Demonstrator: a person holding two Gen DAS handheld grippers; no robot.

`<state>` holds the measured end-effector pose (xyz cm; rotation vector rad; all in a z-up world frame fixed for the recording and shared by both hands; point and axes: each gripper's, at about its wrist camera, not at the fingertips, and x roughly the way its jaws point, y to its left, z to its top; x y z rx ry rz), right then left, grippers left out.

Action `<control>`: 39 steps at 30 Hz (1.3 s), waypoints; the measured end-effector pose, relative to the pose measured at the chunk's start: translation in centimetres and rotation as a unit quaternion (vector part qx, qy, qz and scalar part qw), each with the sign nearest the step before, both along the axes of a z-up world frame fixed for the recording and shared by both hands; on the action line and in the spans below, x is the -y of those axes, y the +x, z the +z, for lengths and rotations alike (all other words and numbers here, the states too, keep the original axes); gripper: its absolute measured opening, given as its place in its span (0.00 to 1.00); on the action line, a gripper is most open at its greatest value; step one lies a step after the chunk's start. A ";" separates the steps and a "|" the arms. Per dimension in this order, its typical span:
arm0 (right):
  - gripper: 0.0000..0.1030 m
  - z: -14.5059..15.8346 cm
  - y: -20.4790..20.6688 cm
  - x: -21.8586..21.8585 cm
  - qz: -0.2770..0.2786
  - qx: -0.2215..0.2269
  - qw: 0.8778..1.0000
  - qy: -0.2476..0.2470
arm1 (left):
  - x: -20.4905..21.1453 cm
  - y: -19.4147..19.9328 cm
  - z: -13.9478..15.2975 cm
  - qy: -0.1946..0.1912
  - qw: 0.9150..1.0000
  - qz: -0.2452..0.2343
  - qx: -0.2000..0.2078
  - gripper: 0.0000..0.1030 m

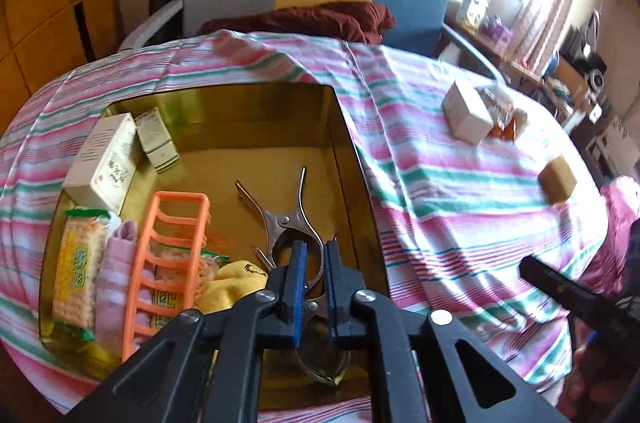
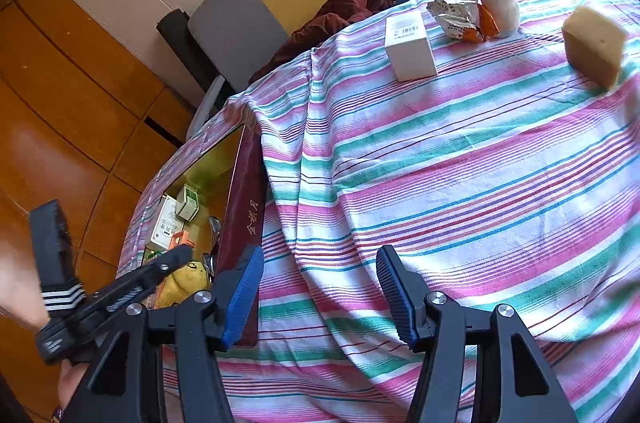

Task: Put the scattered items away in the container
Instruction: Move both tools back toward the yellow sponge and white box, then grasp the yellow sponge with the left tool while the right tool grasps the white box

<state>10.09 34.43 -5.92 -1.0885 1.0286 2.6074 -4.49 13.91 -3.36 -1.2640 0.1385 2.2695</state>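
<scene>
Centrally, left gripper [image 1: 312, 275] clamped on metal clip [image 1: 294, 223] above gold tin [image 1: 256, 127], right gripper [image 2: 320, 287] parted, empty, over striped cloth [image 2: 480, 163], white box [image 2: 410, 49] upper right.

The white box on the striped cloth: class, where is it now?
In the right wrist view, the white box stands upper centre, outside the tin, left of the crumpled wrapper.
</scene>
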 end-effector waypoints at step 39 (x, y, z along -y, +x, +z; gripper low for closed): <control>0.68 -1.4 2.9 -32.5 -0.289 0.035 0.955 0.064 | -18.1 2.2 -7.5 -0.013 0.994 -0.107 -0.026 0.55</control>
